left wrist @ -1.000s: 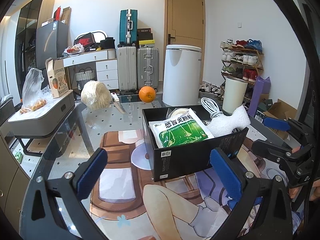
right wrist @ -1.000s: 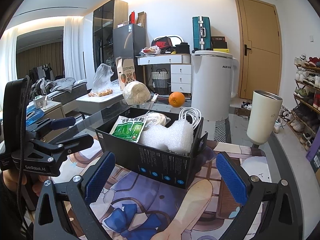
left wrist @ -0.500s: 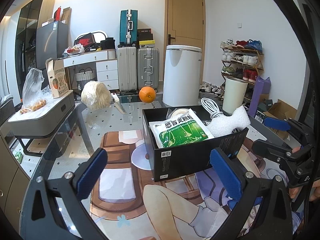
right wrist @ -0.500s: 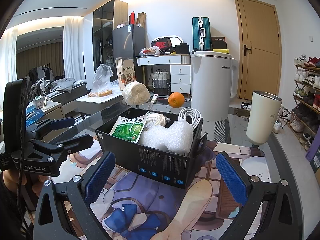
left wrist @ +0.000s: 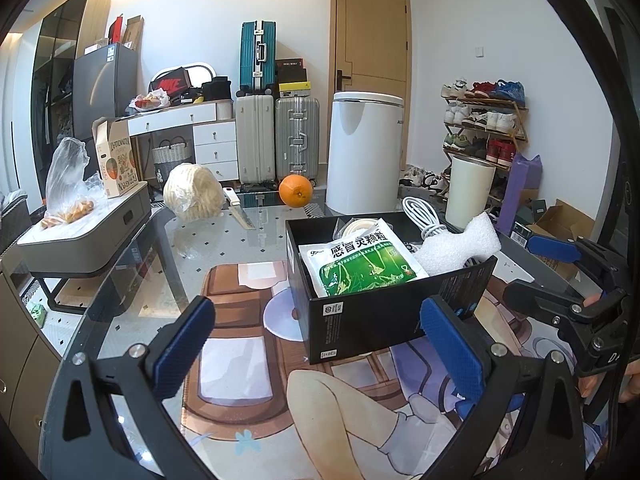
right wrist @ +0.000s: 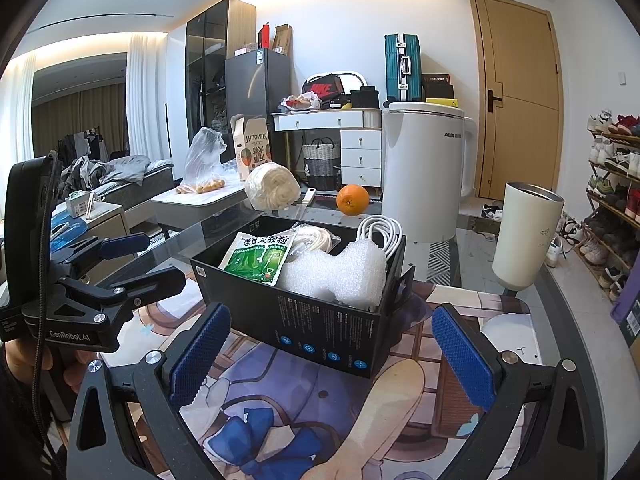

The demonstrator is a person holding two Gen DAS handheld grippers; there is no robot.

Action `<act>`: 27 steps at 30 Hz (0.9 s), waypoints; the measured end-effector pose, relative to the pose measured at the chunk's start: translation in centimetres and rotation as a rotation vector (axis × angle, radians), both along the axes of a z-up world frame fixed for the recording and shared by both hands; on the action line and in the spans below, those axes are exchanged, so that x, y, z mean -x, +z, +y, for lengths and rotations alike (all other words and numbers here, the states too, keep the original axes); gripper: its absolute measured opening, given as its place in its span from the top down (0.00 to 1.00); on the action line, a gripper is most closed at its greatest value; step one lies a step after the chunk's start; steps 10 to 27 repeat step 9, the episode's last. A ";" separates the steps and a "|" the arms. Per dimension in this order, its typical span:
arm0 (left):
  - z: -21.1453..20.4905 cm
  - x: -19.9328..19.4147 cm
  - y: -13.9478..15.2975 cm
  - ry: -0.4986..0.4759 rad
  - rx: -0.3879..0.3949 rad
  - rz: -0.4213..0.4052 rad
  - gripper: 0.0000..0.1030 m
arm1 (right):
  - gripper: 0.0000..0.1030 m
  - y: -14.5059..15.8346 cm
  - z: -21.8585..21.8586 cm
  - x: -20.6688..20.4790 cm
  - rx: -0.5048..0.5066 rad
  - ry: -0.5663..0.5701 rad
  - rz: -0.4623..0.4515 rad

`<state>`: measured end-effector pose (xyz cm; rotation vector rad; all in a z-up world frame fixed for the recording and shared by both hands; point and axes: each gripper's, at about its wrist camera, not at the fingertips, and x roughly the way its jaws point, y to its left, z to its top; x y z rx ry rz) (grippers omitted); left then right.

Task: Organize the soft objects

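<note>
The left tool (left wrist: 322, 344) hangs above the table (left wrist: 224, 248) with its blue-padded fingers (left wrist: 182, 342) spread wide and nothing between them. The right tool (right wrist: 334, 354) is likewise released, its fingers (right wrist: 464, 354) apart and empty; it shows from the side at the right edge of the left wrist view, just as the left tool appears at the left edge of the right wrist view.

Just ahead of both tools, and between them, a black box (left wrist: 372, 312) stands on an illustrated mat (left wrist: 240, 360) that covers the near part of the glass table. Inside the box lie a green-and-white sachet (left wrist: 362, 262) leaning against the near wall, a white foam piece (right wrist: 336, 276) rising above the rim, a coiled white cable (right wrist: 380, 232) behind the foam, and a pale roll (right wrist: 316, 238) partly hidden behind the sachet.

Farther out on the table sit a bagged pale bundle (left wrist: 194, 198), a knife (left wrist: 238, 212) just beside it, an orange (left wrist: 295, 191), a white appliance (right wrist: 424, 172) and a cream tumbler (right wrist: 524, 236).
</note>
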<state>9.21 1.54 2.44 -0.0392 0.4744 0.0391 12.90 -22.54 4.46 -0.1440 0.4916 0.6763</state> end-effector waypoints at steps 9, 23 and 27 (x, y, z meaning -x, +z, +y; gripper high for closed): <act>0.0 0.1 0.1 0.000 -0.003 -0.008 0.00 | 0.01 0.0 0.0 0.0 0.000 0.001 -0.002; 0.0 0.1 0.1 0.000 -0.003 -0.008 0.00 | 0.01 0.0 0.0 0.0 0.000 0.001 -0.002; 0.0 0.1 0.1 0.000 -0.003 -0.008 0.00 | 0.01 0.0 0.0 0.0 0.000 0.001 -0.002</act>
